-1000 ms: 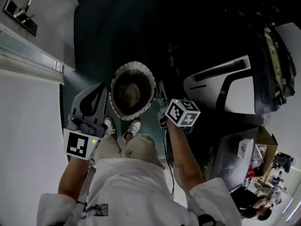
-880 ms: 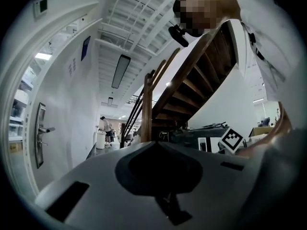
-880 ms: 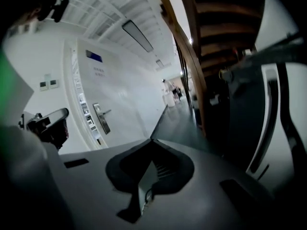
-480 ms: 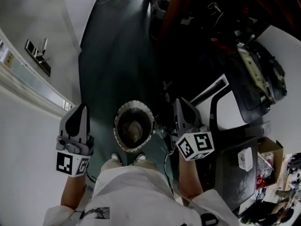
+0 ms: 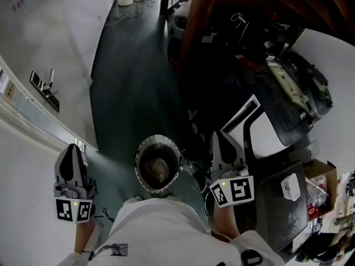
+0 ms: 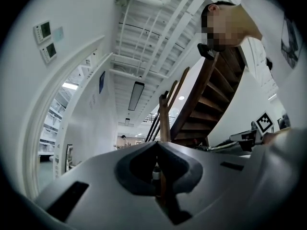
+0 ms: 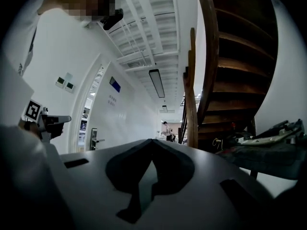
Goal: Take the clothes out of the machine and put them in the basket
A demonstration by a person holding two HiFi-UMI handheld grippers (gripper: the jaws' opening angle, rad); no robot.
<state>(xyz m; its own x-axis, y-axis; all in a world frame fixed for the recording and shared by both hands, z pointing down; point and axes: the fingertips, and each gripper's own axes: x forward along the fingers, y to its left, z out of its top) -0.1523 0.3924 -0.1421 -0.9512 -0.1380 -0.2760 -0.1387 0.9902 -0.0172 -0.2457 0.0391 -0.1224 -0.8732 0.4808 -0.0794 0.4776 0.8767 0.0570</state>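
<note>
White-rimmed round basket point(image 5: 159, 138) stands on the dark floor point(image 5: 127, 93), between your two grippers. Brownish clothes point(image 5: 157, 170) lie bunched at its bottom. Your left gripper point(image 5: 71, 149) and right gripper point(image 5: 218, 138) have their jaws pressed together, nothing held, both apart from the basket.

The stairs point(image 7: 230, 56) are dark wood, the machine point(image 5: 263, 137) glossy plastic, the clothes point(image 5: 159, 170) cloth.

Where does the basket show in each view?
Head view: basket low centre, on the dark floor.
Left gripper view: not in it.
Right gripper view: not in it.
Shared landmark: wooden staircase, top centre in head view; right of centre in both gripper views.
</note>
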